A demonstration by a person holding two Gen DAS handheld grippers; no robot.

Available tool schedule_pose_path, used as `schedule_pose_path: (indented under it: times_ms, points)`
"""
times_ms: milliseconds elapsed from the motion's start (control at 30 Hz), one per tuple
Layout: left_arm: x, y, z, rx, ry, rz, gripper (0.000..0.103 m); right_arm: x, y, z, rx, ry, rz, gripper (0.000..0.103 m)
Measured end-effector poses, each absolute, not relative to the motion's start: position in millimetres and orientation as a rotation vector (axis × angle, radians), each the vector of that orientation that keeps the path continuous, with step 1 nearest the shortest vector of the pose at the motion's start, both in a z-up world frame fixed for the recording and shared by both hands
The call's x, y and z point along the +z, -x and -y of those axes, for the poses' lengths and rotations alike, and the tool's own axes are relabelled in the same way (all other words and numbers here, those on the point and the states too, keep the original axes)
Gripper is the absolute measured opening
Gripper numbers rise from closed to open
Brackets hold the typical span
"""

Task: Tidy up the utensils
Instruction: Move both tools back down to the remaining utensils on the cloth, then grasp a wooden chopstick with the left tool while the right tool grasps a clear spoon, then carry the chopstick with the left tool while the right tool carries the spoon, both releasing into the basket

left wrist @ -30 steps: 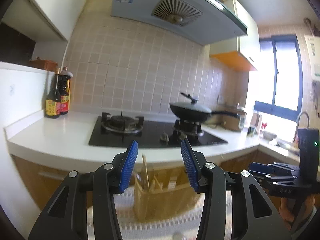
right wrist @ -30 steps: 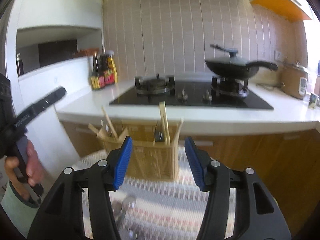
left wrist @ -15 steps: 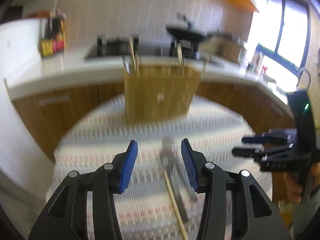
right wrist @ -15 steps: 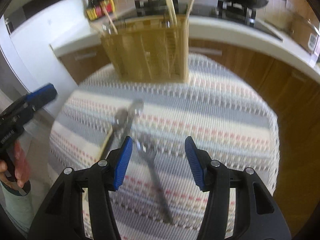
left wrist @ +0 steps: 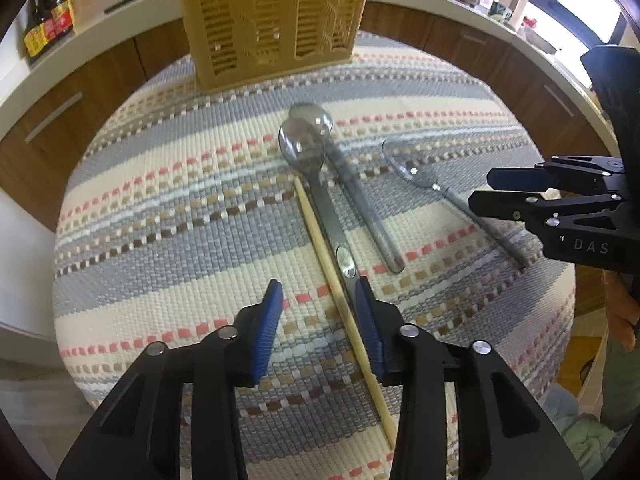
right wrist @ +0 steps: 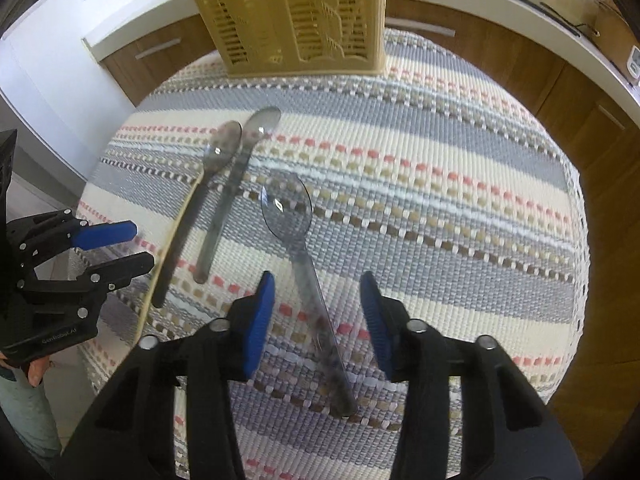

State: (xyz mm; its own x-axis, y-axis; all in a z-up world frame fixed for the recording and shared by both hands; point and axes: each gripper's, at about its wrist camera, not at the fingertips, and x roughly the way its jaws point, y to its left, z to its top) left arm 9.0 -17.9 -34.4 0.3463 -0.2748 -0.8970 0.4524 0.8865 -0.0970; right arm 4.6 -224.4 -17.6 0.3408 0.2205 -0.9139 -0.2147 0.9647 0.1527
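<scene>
Our left gripper (left wrist: 320, 312) hangs wide open and empty over the chopstick (left wrist: 340, 300) and metal spoon (left wrist: 320, 200), which touch; closing there could pinch both. Our right gripper (right wrist: 318, 312), equally spread and empty, straddles the clear spoon (right wrist: 304, 264), whose slick handle may slip. The basket (right wrist: 296, 16) stands far ahead.

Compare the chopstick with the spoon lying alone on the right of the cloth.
The chopstick is pale wood, thin and straight; the lone spoon is grey, see-through, with a wide bowl. The chopstick lies against a metal spoon; the lone spoon touches no other utensil. The chopstick's near end runs between the left gripper's open fingers, the lone spoon's handle between the right gripper's. Both lie flat on the striped cloth.
</scene>
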Motion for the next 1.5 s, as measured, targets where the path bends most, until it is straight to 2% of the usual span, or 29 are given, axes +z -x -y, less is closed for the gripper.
schedule_pose_path:
  times_ms: [100, 500, 600, 667, 767, 833, 933, 1000, 1200, 1433, 1500]
  points:
    - [-41, -13, 17, -0.458, -0.18, -1.144, 0.029, -21, -5, 225, 0.29, -0.011, -1.194, 0.038]
    - [-45, -27, 45, -0.426, -0.267, -1.145, 0.032, -28, -6, 224, 0.279, -0.002, -1.198, 0.038]
    - [-46, -27, 51, -0.418, -0.308, -1.144, 0.026, -29, -6, 221, 0.281, 0.011, -1.2, 0.038]
    - [-47, -26, 51, -0.395, -0.333, -1.139, 0.01, -30, -6, 216, 0.282, 0.034, -1.202, 0.035]
    - [-46, -27, 44, -0.396, -0.307, -1.146, 0.008, -32, -8, 207, 0.279, 0.087, -1.211, 0.031]
    - [-46, -27, 41, -0.394, -0.291, -1.139, 0.005, -33, -9, 200, 0.278, 0.139, -1.221, 0.026]
    - [-45, -29, 39, -0.406, -0.29, -1.146, 0.005, -34, -12, 187, 0.277, 0.229, -1.251, 0.025]
    - [-45, -32, 35, -0.411, -0.286, -1.157, 0.005, -34, -16, 181, 0.3, 0.268, -1.272, 0.02]
    - [-44, -41, 27, -0.485, -0.267, -1.249, 0.01, -34, -27, 184, 0.382, 0.207, -1.343, 0.011]
    - [-46, -45, 47, -0.476, -0.381, -1.3, 0.004, -31, -34, 205, 0.438, 0.112, -1.334, 0.01]
    - [-43, -44, 49, -0.472, -0.364, -1.264, 0.004, -23, -31, 212, 0.459, 0.085, -1.3, 0.01]
